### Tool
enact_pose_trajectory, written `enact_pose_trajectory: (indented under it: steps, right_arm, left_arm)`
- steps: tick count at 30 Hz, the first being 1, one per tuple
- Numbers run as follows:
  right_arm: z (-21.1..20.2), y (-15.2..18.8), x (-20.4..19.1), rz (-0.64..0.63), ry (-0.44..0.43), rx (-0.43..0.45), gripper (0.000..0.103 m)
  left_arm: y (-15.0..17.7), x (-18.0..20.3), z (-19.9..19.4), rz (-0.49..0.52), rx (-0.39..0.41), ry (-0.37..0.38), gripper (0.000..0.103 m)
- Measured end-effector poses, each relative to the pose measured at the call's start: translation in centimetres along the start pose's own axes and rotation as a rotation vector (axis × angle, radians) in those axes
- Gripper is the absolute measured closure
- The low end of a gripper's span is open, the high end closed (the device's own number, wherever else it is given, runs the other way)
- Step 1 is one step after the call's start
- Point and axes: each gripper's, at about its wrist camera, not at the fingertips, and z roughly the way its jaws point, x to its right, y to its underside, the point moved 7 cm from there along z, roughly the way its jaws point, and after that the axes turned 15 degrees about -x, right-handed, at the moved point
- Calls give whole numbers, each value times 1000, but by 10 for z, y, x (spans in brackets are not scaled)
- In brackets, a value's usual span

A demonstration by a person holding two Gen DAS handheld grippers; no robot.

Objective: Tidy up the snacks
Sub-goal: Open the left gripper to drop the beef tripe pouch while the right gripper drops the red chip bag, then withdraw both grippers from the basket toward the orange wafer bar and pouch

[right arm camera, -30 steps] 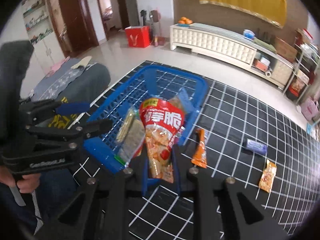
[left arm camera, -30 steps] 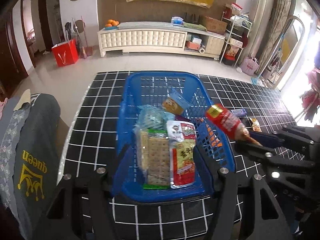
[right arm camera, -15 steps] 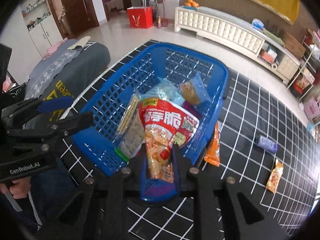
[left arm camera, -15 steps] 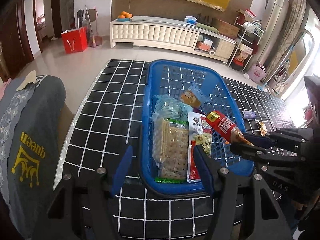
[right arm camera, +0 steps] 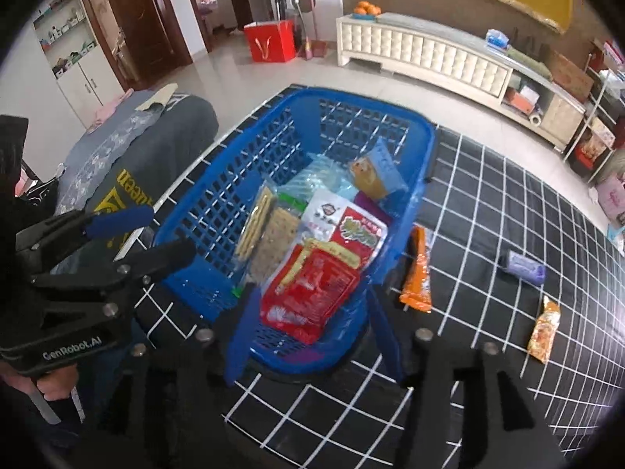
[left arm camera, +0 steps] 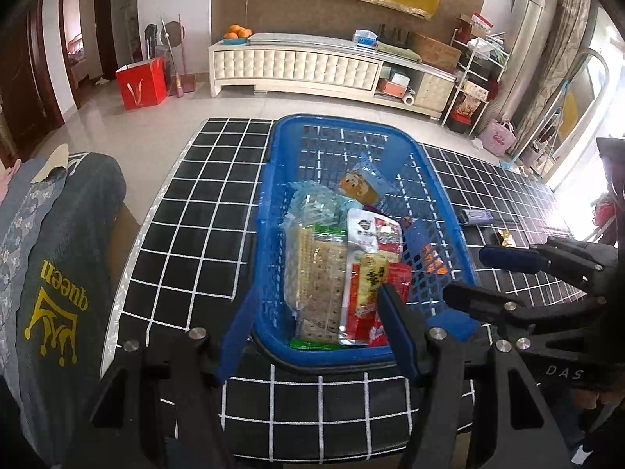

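On the black grid-patterned tabletop [right arm camera: 488, 203], the blue basket [right arm camera: 424, 133] already held most of the snacks, a large red packet [right arm camera: 312, 289] lying on top at its near end. Both the right tool [right arm camera: 312, 332] and the left tool [left arm camera: 308, 328] hung over the basket's near rim with fingers spread and nothing in them. Judged from this, a drop was complete and 3 snacks remained outside: the orange packet [right arm camera: 418, 273] beside the basket, the purple one [right arm camera: 523, 267] and a small orange one [right arm camera: 543, 330], so the next move called for reaching right.

Both grippers hover side by side, left gripper [left arm camera: 312, 332] and right gripper [right arm camera: 312, 336], fingers spread, holding nothing.
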Motion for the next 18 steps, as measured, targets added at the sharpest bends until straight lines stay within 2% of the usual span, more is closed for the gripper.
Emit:
enact_pose_trajectory:
  steps: [7,12,15,18]
  right_arm:
    - [-25,13,31,54,-4,45,40]
    - [-42,24,60,101,9,70,40]
    - [-54,32,78,136,4,94,40]
    - [-63,41,95,167,4,115,40]
  left_arm:
    - [-5,25,-16,18,27,5,42]
    - [-8,58,-23,68,41,18,42]
    - [-12,80,-26,105,53,4,25]
    - [-15,103,-26,151,59,-8,25]
